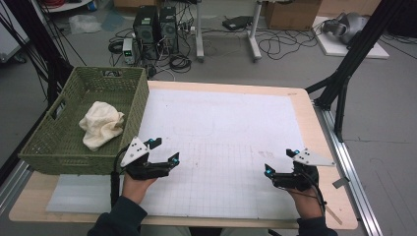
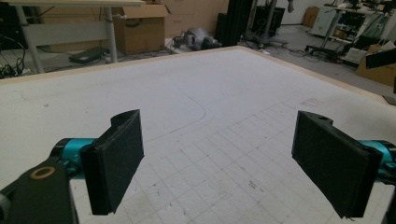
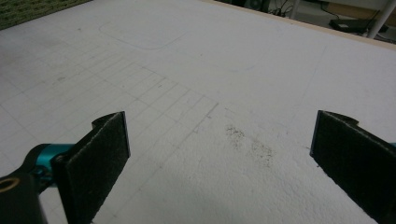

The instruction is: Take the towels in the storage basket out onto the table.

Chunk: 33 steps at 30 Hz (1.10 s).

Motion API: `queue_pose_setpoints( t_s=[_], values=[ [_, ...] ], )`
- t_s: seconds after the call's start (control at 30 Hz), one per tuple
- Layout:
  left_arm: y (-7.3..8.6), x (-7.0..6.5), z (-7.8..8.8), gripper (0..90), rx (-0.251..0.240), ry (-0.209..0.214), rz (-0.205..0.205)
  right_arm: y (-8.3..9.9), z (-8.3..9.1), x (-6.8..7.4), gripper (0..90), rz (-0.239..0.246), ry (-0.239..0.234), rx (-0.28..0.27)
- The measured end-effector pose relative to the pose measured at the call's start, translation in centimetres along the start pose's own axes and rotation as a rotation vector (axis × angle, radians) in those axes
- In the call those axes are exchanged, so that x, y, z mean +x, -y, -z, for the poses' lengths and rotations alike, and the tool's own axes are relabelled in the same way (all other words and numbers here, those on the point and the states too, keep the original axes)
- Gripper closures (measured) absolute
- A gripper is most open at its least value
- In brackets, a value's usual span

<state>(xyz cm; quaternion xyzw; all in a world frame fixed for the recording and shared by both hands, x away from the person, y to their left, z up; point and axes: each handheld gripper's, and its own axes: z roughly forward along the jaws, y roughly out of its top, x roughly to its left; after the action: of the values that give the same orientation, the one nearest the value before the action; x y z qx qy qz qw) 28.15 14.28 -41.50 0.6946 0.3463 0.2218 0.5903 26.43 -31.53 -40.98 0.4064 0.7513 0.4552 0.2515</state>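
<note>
A cream cloth (image 1: 101, 124) lies bunched inside the green woven basket (image 1: 54, 142) at the table's left. My left gripper (image 1: 166, 150) hovers just right of the basket's near corner, its jaws spread wide with nothing between them; in the left gripper view (image 2: 217, 165) the pads (image 2: 116, 161) frame bare white mat. My right gripper (image 1: 280, 161) sits near the table's right front, also open and empty, and its pads (image 3: 98, 161) in the right gripper view (image 3: 219, 168) stand over the gridded mat.
A white gridded mat (image 1: 221, 132) covers most of the wooden table (image 1: 319, 147). Black stand legs (image 1: 344, 73) rise at the right. Computers and cables (image 1: 157, 34) lie on the floor behind the table.
</note>
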Motion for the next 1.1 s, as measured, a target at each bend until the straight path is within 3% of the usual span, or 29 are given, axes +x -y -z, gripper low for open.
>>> queue_pose_setpoints(
  t_s=[0.27, 0.67, 0.8, 1.1],
  values=[
    [0.0, 0.1, -0.1, 16.7, 0.011, 0.011, -0.003, 0.1, -0.6, 0.0, 3.9, -0.008, -0.026, 0.009],
    [-0.2, 0.1, 0.9, 16.5, 0.0, 0.023, -0.003, 0.3, 0.0, 0.7, 3.9, 0.001, -0.018, 0.013],
    [-0.8, 0.1, 1.4, 16.5, -0.024, 0.039, 0.012, 0.3, 0.2, 0.9, 3.9, 0.003, -0.012, 0.016],
    [-2.7, 1.0, 2.8, 16.5, -0.017, 0.029, -0.014, 0.1, -0.6, 0.6, 3.9, -0.002, -0.034, 0.021]
  ],
)
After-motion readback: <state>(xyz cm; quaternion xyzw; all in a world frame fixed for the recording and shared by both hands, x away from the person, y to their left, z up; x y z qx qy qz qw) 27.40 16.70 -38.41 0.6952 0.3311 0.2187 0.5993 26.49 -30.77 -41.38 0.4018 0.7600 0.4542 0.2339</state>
